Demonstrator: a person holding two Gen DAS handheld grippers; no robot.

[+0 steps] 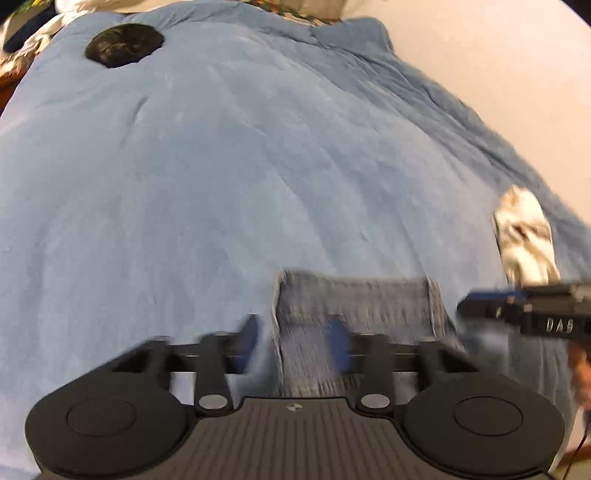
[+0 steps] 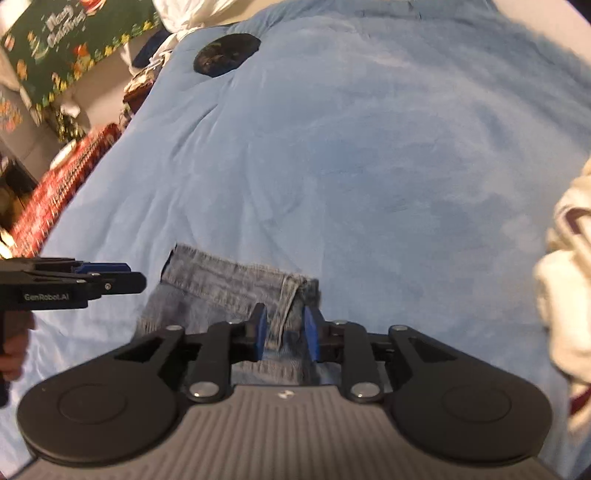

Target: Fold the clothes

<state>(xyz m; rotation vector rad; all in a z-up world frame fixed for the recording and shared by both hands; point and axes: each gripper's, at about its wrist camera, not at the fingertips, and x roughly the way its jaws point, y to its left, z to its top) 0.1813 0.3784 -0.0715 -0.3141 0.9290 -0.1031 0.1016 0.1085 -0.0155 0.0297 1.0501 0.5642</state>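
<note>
Faded, folded jeans (image 2: 236, 291) lie on the blanket (image 2: 332, 147); left gripper (image 1: 295, 341) and right gripper (image 2: 283, 332) both spread over them.

Blue blanket (image 1: 229, 177) spread wide, wrinkled, covering most of both views. Beyond its left edge in right wrist view: green Christmas-print cloth (image 2: 70, 40) with "Merry Christmas" lettering, red patterned wrapping (image 2: 62, 188) nearer, white bedding (image 2: 192, 11) at top. Pale wall (image 1: 491, 59) beyond blanket's right edge in left wrist view.
</note>
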